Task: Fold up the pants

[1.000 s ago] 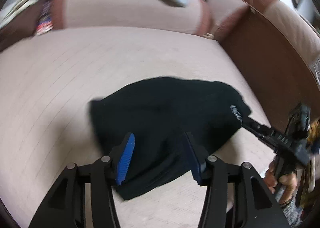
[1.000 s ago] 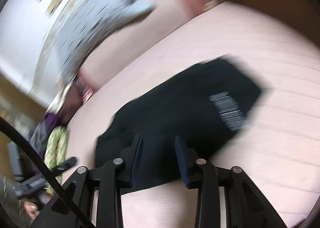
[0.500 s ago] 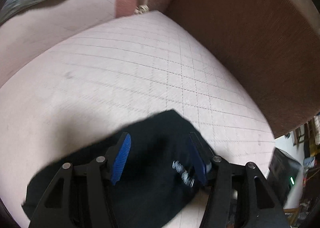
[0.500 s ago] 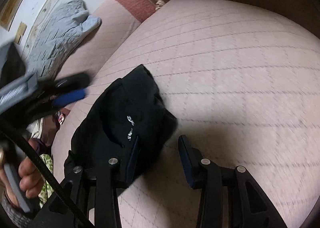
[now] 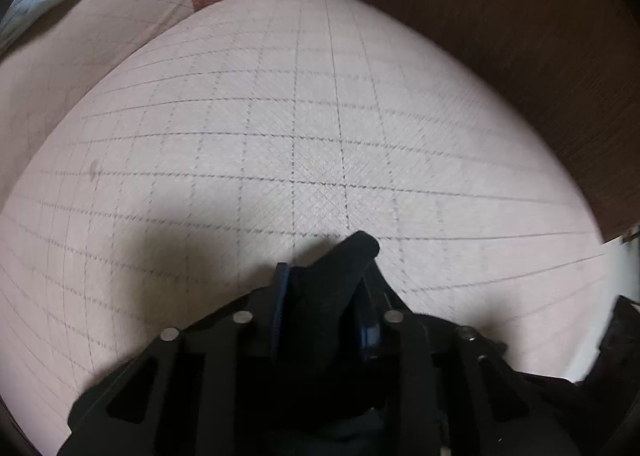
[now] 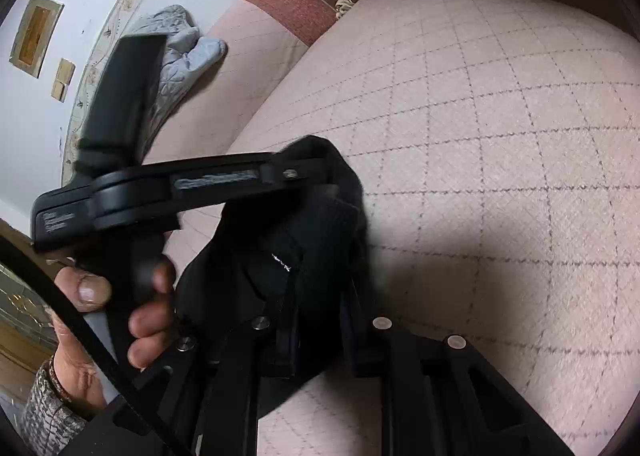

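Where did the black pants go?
The black pants are bunched on the pink checked cushion, with both grippers closing on them: the left gripper and, just beside it, the right gripper.

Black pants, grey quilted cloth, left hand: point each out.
Black pants [image 5: 340, 276]: left wrist view, bunched fold between the fingers.
Grey quilted cloth [image 6: 180, 44]: right wrist view, its middle, on the sofa back.
Left hand [image 6: 100, 320]: right wrist view, knuckles on the handle.

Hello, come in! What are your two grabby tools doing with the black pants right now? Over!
Left tool closing, pants bunched between its fingers. Right tool closing on the same pants beside it. Pink cushion ahead bare, nothing blocking.
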Motion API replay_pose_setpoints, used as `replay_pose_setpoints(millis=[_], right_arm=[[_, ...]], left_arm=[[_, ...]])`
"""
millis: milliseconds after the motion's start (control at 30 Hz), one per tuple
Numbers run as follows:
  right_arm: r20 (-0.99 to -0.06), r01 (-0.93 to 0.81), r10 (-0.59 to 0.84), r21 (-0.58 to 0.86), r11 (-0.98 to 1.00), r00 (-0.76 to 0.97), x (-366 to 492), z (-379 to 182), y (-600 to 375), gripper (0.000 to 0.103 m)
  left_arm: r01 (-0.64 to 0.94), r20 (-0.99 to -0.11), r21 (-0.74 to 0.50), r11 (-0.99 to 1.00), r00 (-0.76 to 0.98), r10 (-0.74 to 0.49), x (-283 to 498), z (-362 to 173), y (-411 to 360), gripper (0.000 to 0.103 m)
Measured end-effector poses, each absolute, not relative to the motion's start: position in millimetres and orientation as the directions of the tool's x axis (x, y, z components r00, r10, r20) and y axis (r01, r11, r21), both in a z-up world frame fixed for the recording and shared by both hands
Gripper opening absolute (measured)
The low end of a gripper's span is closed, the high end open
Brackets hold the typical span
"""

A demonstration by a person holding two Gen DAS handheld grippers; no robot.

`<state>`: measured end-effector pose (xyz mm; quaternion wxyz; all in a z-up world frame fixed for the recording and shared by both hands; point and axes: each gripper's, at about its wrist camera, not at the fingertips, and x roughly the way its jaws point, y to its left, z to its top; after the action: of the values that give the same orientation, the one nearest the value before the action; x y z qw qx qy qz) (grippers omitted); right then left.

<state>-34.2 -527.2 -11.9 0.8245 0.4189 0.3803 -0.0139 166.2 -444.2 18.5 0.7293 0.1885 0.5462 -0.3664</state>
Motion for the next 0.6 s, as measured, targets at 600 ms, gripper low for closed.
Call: replay_pose_setpoints(millis=[600], right_arm=[[-0.685, 0.005, 0.392, 0.499, 0.866, 0.614, 9.8, 85.7, -337.7, 0.016]], left_arm=[[0.493, -0.762, -0.426, 0.758, 0.256, -0.594, 151.7, 86.6, -167.2, 0.02]])
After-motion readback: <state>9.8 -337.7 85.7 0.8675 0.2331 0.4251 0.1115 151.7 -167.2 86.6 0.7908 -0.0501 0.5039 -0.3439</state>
